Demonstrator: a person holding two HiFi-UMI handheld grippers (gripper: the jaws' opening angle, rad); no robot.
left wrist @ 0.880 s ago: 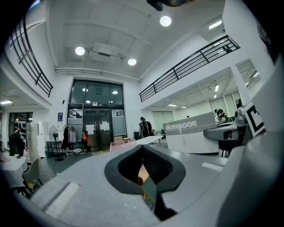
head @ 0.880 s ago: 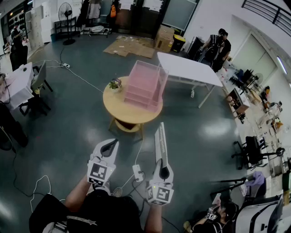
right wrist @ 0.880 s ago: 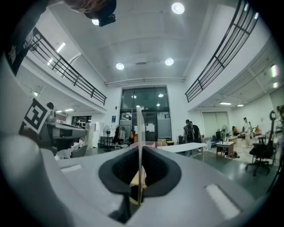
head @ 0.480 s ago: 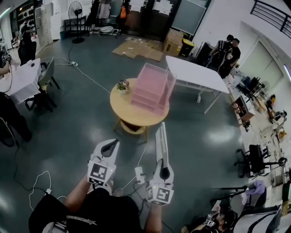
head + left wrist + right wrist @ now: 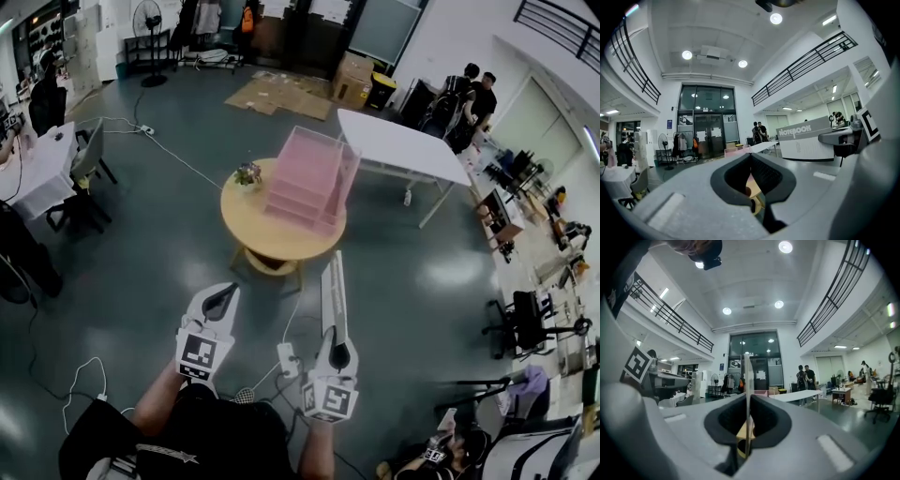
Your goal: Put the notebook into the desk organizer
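Observation:
A grey notebook (image 5: 332,295) stands edge-on in my right gripper (image 5: 333,330), which is shut on its near end; its thin edge (image 5: 748,394) splits the right gripper view. In the left gripper view its printed cover (image 5: 801,138) shows at the right. My left gripper (image 5: 228,291) is level beside it, shut and empty. Ahead, across open floor, the pink desk organizer (image 5: 309,178) sits on a round wooden table (image 5: 258,234). It also shows small beyond both pairs of jaws (image 5: 736,149) (image 5: 761,393).
A small potted plant (image 5: 247,173) stands on the round table's left side. A long white table (image 5: 398,145) is behind it, with two people (image 5: 464,94) beyond. A power strip (image 5: 286,358) and cables lie on the floor near my feet. Office chairs (image 5: 520,314) stand at right.
The head view has swung slightly, so the table and organizer sit a little differently in frame. Both grippers keep their pose, and the notebook stays in the right one.

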